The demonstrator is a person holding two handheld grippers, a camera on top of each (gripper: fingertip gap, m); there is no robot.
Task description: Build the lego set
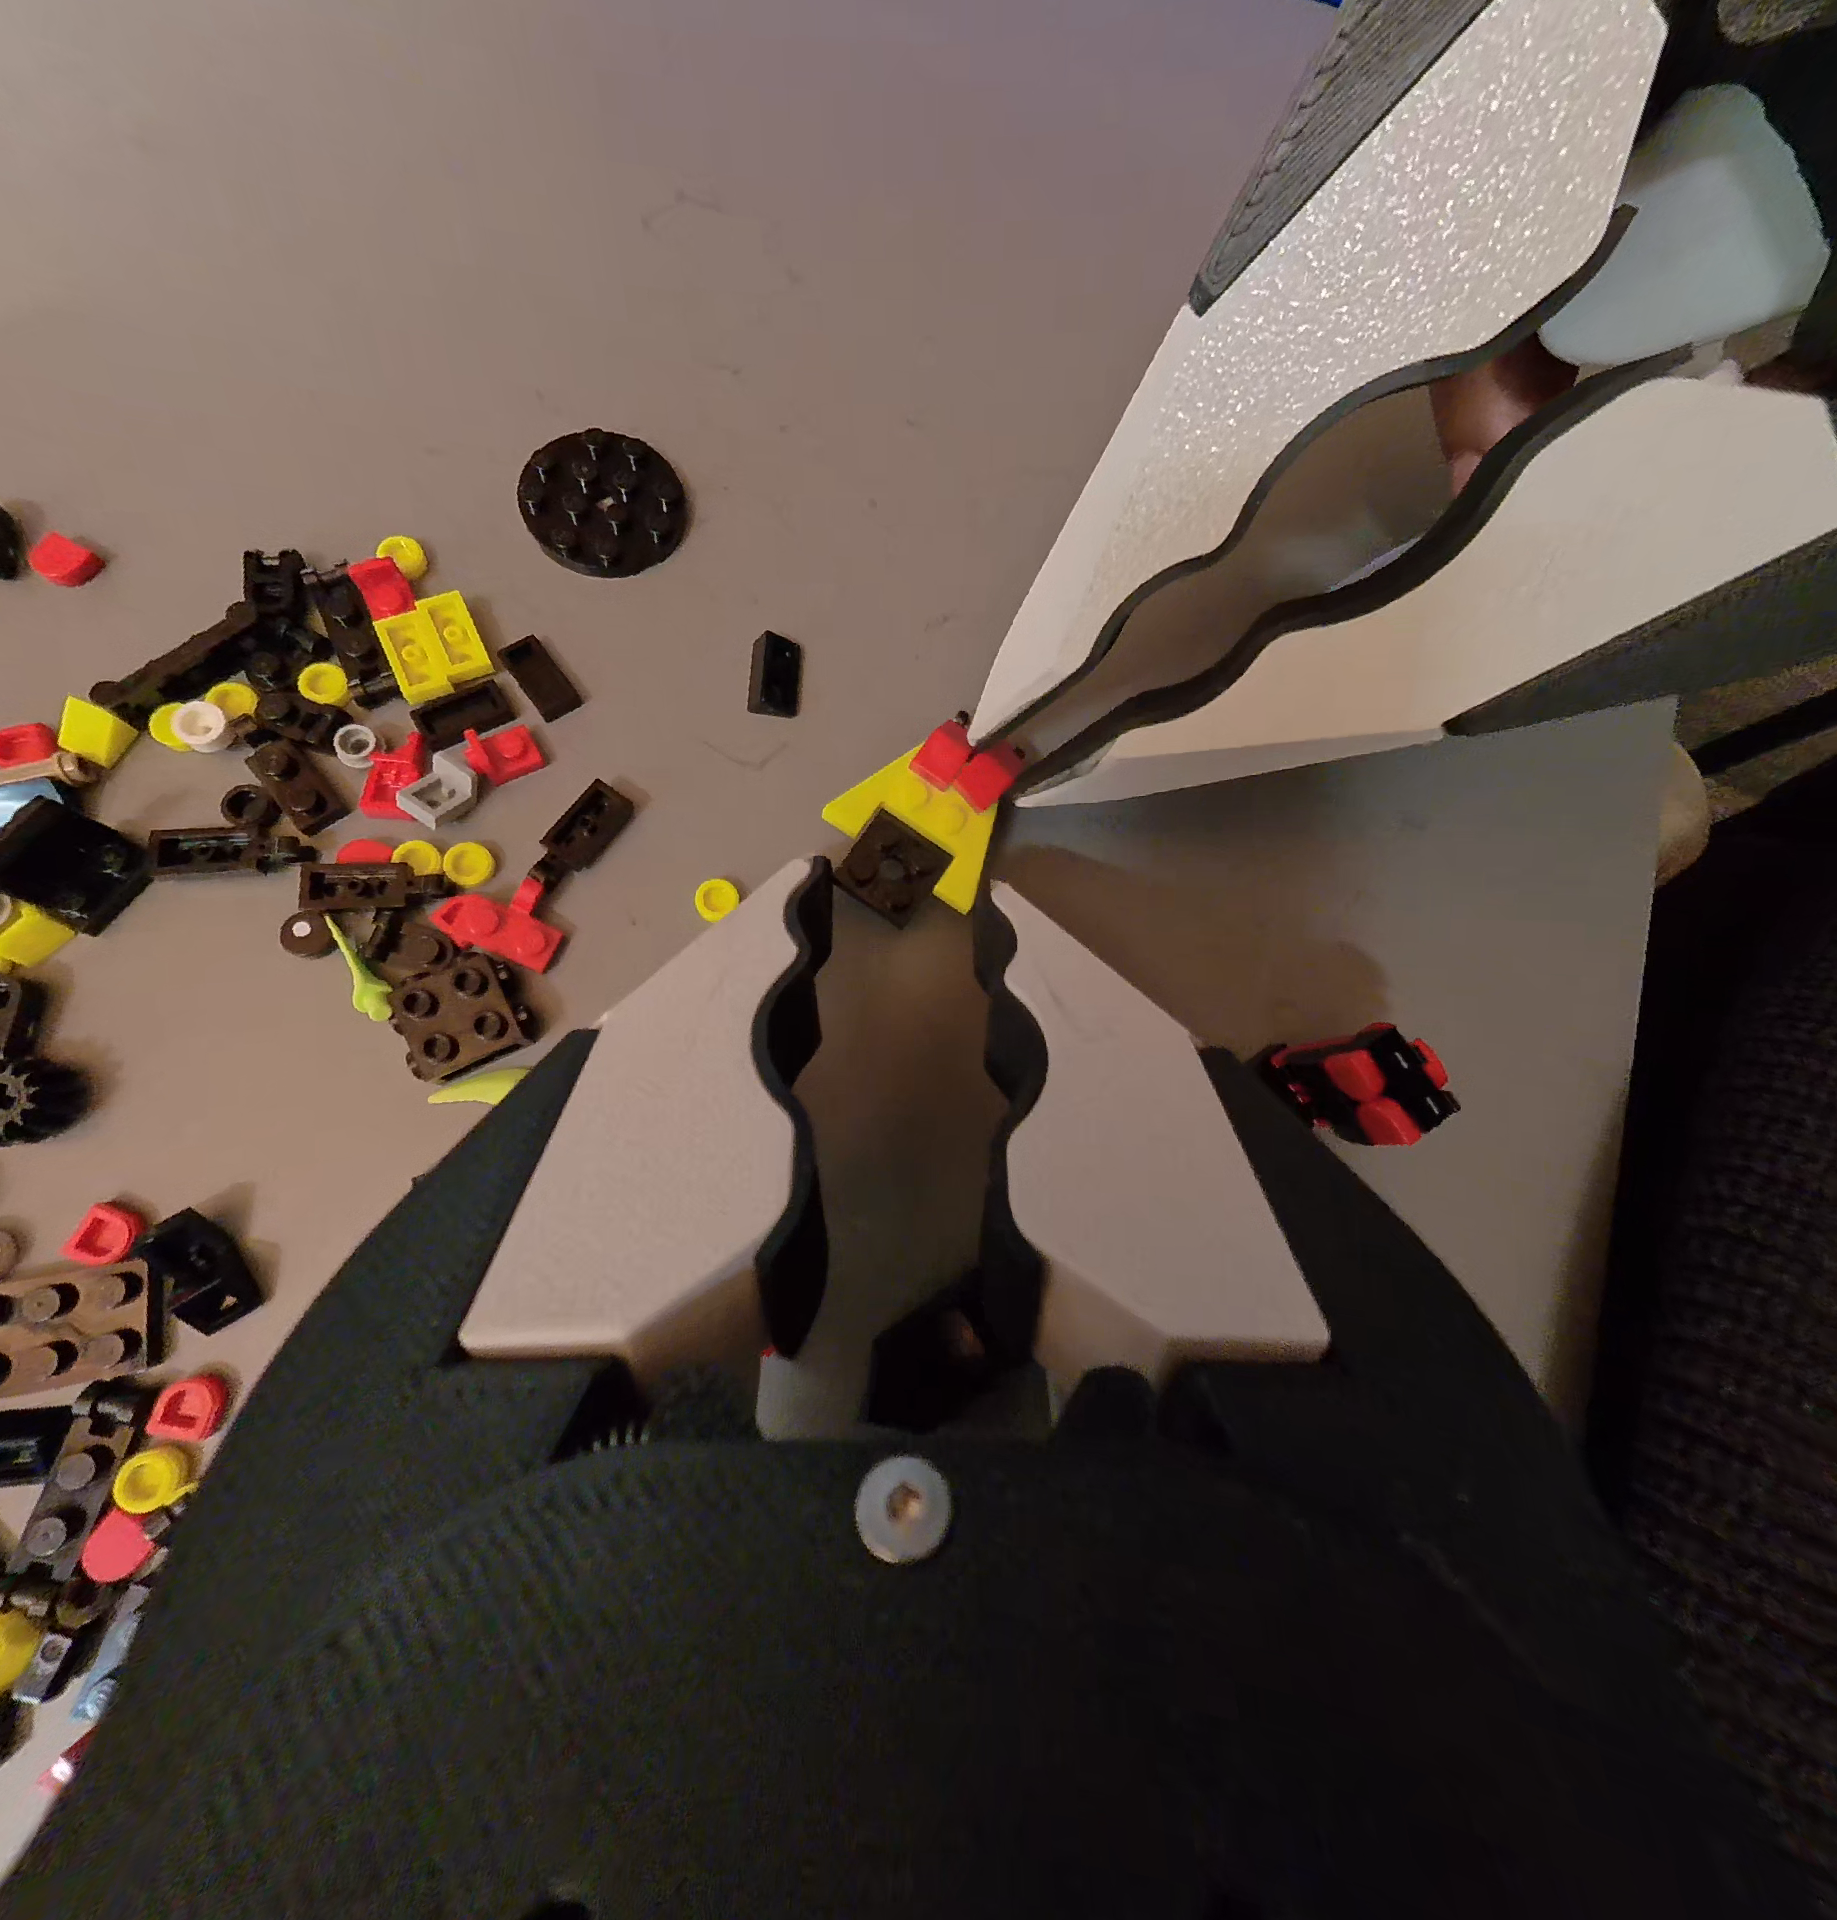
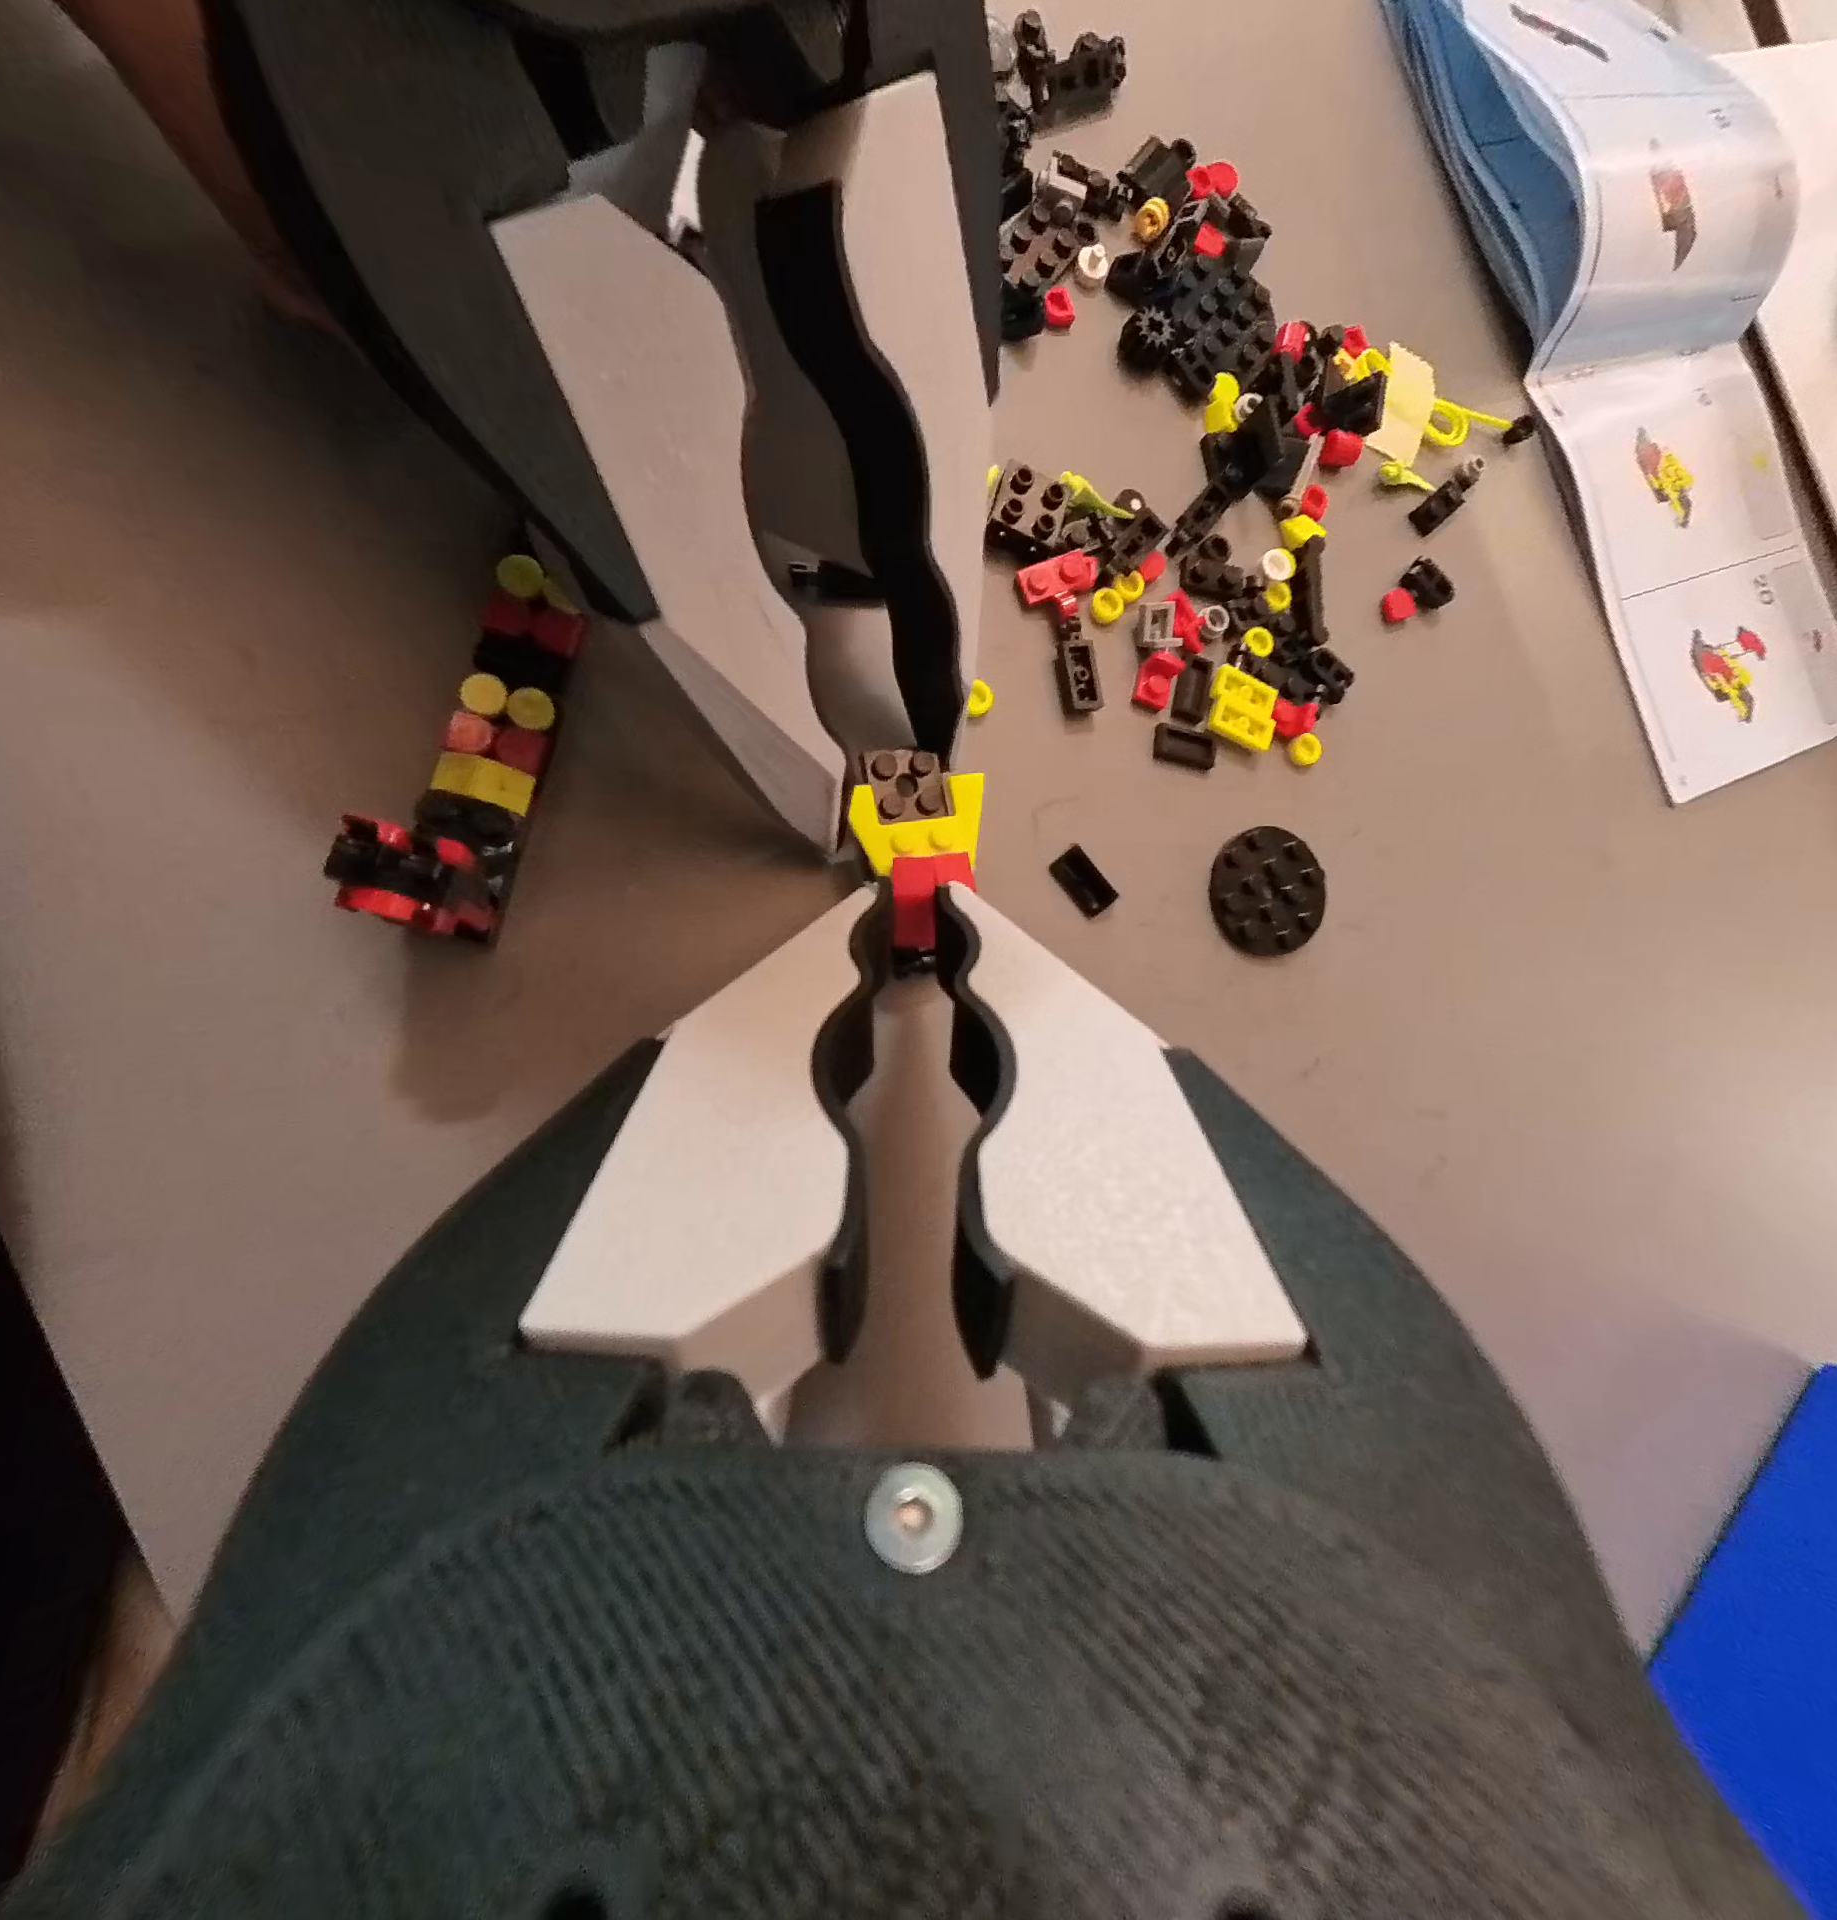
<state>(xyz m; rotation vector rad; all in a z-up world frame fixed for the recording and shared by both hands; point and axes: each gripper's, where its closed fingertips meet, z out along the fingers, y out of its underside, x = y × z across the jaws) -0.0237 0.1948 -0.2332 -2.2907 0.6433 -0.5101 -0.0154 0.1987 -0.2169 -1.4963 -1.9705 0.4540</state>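
Right hand-held gripper, wavy blk pads pinching red bricks; left hand-held gripper spread.

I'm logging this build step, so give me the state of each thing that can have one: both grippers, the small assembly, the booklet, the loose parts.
right gripper: shut on the small assembly's red end.
left gripper: open around the black end.
small assembly: yellow wedge plate, black plate and red pieces joined.
instruction booklet: lying open.
black round plate: loose, studs up.
finished sub-build: lying aside.
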